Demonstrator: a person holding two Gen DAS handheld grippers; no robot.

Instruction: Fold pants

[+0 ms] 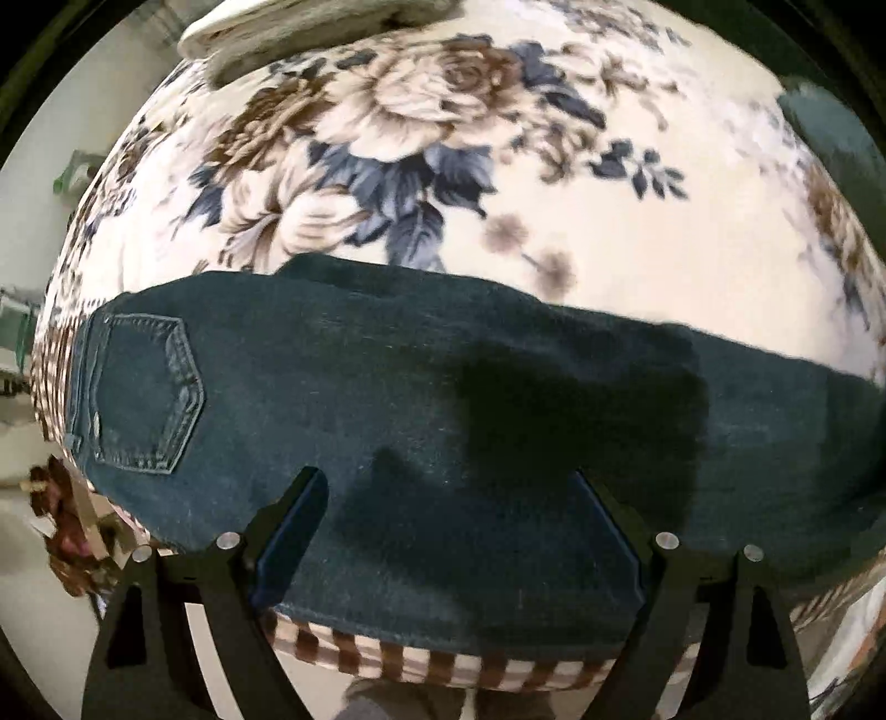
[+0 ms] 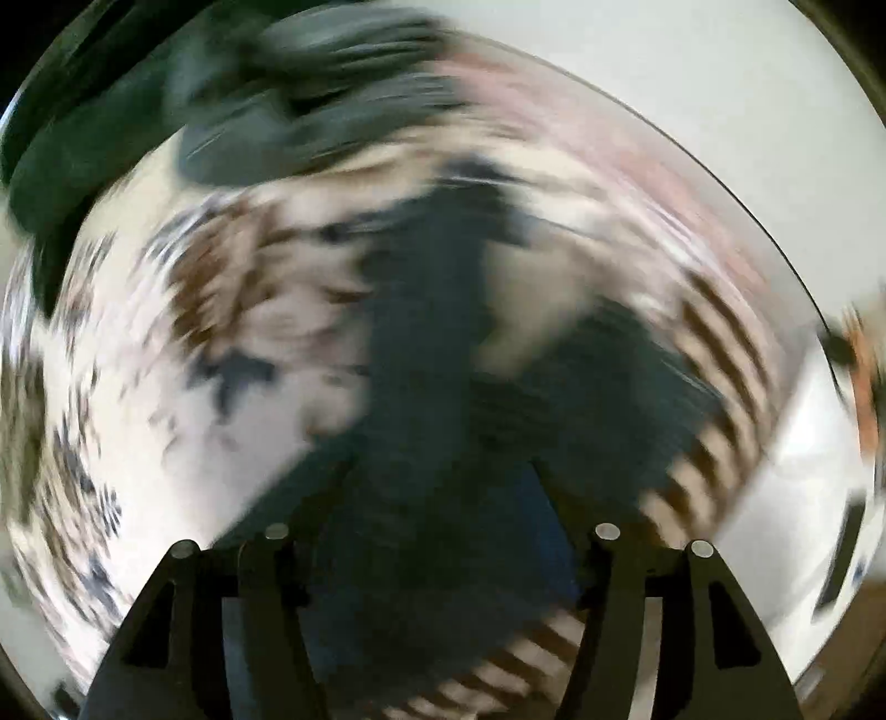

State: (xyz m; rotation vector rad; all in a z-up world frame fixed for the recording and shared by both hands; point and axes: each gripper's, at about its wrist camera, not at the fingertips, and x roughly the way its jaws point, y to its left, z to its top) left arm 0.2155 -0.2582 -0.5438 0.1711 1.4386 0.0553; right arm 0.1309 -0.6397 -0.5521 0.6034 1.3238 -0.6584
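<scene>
A floral blanket, cream with brown roses and blue leaves and a brown checked border, covers the bed and fills most of the left wrist view. Across it lie the dark denim pants, stretched sideways in one long band near the bed's front edge. They look already folded lengthwise, one leg laid on the other: only a single back pocket shows, at the left end by the waist, and the legs run off to the right. At the top edge, a pale folded cloth rests on the blanket, well apart from the pants, and something dark green sits at the far right.

The right wrist view is heavily smeared by motion. It shows the same dark pants over the blanket, apparently the leg end, but I cannot tell how the cloth lies there.

The left gripper hovers above the pants' middle with its fingers spread wide and nothing between them. The right gripper also seems to have its fingers set wide apart over the denim; the blur hides whether any cloth is caught.

By my judgement the first, lengthwise fold is done. Still to do are the crosswise folds: bringing the hems up toward the waistband, then squaring the bundle.
</scene>
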